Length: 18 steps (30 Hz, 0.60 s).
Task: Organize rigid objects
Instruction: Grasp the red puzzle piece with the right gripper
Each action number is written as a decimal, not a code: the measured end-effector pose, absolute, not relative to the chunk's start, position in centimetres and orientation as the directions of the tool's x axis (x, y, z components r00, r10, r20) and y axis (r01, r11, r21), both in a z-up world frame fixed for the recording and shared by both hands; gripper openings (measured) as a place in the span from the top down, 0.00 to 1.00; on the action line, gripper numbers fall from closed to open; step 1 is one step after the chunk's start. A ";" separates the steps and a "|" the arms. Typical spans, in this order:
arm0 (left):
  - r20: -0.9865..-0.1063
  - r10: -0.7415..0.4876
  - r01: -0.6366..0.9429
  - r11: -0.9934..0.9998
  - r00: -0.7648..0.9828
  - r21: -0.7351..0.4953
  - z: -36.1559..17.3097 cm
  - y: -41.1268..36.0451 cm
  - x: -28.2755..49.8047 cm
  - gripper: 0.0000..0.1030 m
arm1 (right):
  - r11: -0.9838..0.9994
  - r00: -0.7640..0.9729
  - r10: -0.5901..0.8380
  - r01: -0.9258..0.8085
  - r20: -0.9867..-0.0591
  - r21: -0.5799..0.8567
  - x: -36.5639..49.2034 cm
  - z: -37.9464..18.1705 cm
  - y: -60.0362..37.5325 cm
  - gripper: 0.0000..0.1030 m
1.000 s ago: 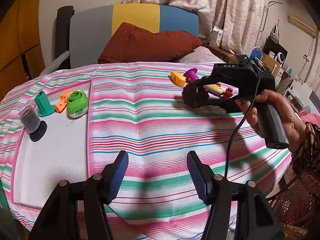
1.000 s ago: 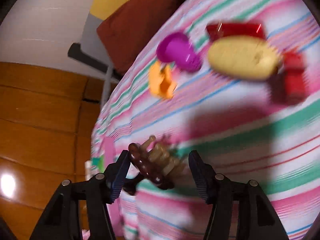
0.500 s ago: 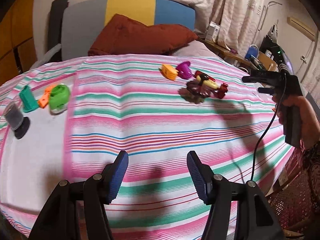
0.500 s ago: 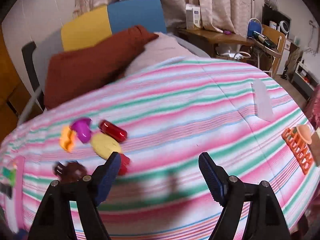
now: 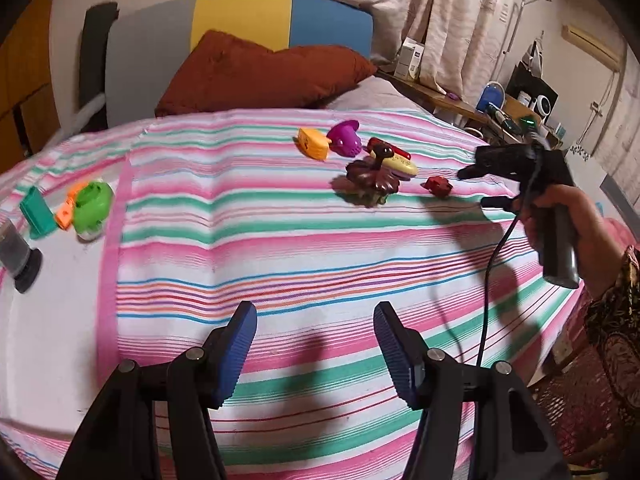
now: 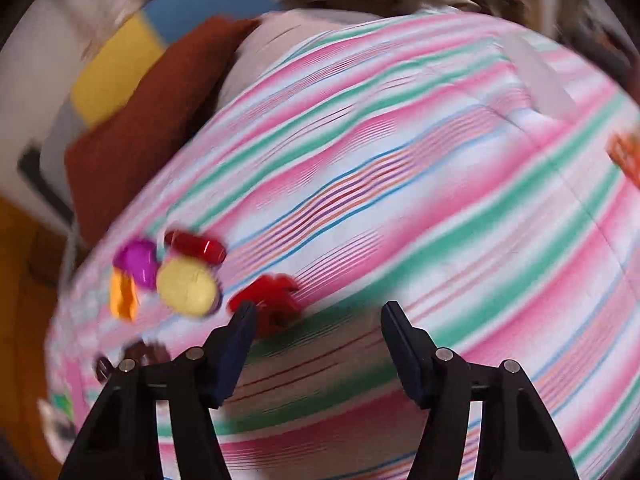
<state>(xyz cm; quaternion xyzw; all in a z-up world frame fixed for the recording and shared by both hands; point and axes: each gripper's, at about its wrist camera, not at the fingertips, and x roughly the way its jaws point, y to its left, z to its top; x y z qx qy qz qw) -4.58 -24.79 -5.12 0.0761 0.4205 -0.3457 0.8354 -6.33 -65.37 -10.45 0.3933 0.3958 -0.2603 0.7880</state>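
Leftmost, on the white patch of the striped cloth (image 5: pixel 320 240) that covers the bed: a dark cylinder on a black base (image 5: pixel 18 258), a teal block (image 5: pixel 38 212), a small orange piece (image 5: pixel 66 214) and a green round toy (image 5: pixel 94 208), the last three close together.

My left tool (image 5: pixel 314 350) hangs low over the cloth near the front edge, blue pads (image 5: pixel 236 348) spread wide, nothing between them.

Centre-right, toward the far side of the cloth, a second cluster: orange toy (image 5: pixel 313 143), purple cup-shaped toy (image 5: pixel 346 143) just beside it, red capsule (image 5: pixel 390 148) behind, yellow oval piece (image 5: pixel 402 166), brown flower-shaped toy (image 5: pixel 370 180) in front and touching the yellow one. A small red toy (image 5: pixel 439 186) lies a little apart to the right of the group.

My right tool (image 5: pixel 478 186) is held over the cloth just right of that red toy, fingers pointing at it, jaws parted, gripping nothing. The right wrist view is motion-blurred; it shows the same spread pads (image 6: pixel 238 336) with the small red toy (image 6: pixel 268 300) just beyond the left pad, outside the gap. Yellow oval piece (image 6: pixel 186 288), purple cup-shaped toy (image 6: pixel 138 260), and red capsule (image 6: pixel 196 246) sit further left.

A brown cushion (image 5: pixel 260 74) lies behind the cloth.
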 end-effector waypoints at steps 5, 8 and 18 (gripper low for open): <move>-0.762 -0.516 0.649 0.742 0.392 -0.169 -5.3 -25.8 -4.7 0.40 | 0.645 0.562 -0.144 0.677 -0.814 0.354 -5.0 -9.2 -63.9 0.29; -0.763 -0.505 0.659 0.739 0.403 -0.141 -5.2 -26.3 -5.0 0.40 | 0.749 0.554 -0.134 0.599 -0.822 0.282 -2.2 -9.5 -61.3 0.27; -0.774 -0.524 0.682 0.712 0.357 -0.168 -5.4 -28.5 -3.8 0.40 | 0.839 0.506 -0.199 0.531 -0.839 0.121 -0.6 -11.8 -60.5 0.61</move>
